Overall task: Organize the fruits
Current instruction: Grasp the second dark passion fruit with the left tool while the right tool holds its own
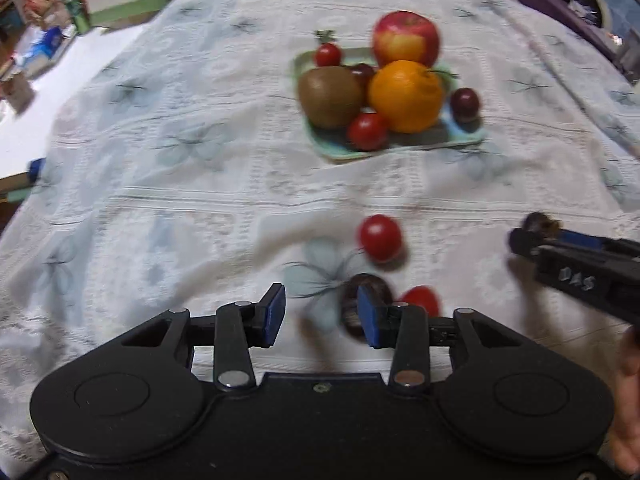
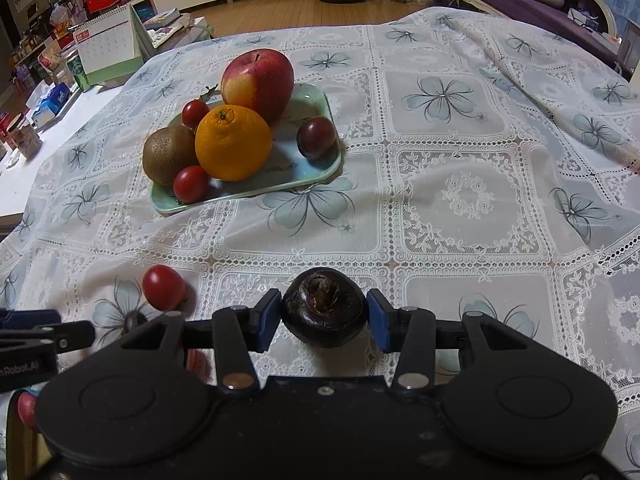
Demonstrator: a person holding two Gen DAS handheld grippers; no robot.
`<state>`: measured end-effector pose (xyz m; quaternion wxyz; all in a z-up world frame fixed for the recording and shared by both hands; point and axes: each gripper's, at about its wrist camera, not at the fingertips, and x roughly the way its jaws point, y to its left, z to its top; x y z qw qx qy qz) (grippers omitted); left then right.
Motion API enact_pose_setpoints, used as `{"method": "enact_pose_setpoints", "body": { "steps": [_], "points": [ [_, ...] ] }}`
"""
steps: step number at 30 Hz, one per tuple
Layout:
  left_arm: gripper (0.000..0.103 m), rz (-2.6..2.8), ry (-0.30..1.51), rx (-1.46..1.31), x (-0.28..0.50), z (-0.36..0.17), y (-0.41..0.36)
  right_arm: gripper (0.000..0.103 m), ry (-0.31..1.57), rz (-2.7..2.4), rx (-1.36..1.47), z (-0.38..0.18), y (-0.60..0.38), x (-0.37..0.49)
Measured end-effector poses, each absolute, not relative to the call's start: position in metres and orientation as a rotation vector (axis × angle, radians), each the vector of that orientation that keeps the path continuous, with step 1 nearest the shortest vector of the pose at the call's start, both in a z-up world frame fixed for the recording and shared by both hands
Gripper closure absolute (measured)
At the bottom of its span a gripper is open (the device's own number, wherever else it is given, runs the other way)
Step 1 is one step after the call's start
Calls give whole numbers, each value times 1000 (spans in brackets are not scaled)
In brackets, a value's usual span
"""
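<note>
Right gripper (image 2: 323,315): I had it clamped on a dark round fruit (image 2: 324,312), one blue pad on each flank, the puckered end facing up toward the camera. The fruit hung just above the lace tablecloth (image 2: 460,200).

Left gripper (image 1: 322,314): its jaws stood apart with nothing pinched. A second dark fruit (image 1: 352,300) lay half behind the right-hand pad, not between the two. I could not tell whether the pad touched it; this view was blurred.

Tray (image 2: 320,98): pale green, well ahead of both grippers, carrying an apple (image 2: 258,80), an orange (image 2: 232,144), a kiwi (image 2: 168,154), two small tomatoes and a dark plum-like fruit (image 2: 316,131) at its right rim.

Loose fruit: one red tomato (image 1: 380,237) sat on the cloth just beyond the left gripper, another (image 1: 422,299) just beside its right finger.

Step in hand: in my judgement, carrying the held fruit to the tray.

Placement advice: the bare patch between the orange and the plum-like fruit looked the safest landing place. I judged it best to lower until the fruit met the tray before releasing, since round fruit rolls.

Grip advice: the skin appeared smooth and hard, so a firm, level squeeze across the widest part seemed right.

Hazard: the cloth was rumpled, and snagging it could have scattered the loose tomatoes.

Left-side advice: centre the jaws over the second dark fruit before closing.
</note>
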<state>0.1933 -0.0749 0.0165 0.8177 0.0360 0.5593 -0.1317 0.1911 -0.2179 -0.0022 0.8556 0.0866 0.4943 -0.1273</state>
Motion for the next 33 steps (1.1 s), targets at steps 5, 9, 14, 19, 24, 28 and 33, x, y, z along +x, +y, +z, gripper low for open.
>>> {"method": "enact_pose_setpoints", "body": {
  "steps": [5,9,14,19,24,28,33],
  "points": [
    [52,-310,1218,44,196,6,-84,56,1028,-267,183,0,-218,190],
    [49,-300,1225,31,200,-1,-85,56,1026,-262,171,0,-216,189],
    [48,-268,1212,19,203,-12,-87,56,1020,-257,146,0,-211,189],
    [47,-255,1190,6,199,-16,-88,56,1019,-248,138,0,-210,189],
    [60,-279,1155,19,192,-17,-94,56,1013,-244,133,1,-208,188],
    [62,-273,1154,15,191,-14,-92,56,995,-235,131,5,-206,185],
    [75,-275,1148,29,187,3,-85,56,986,-229,128,8,-203,182]
  ]
}}
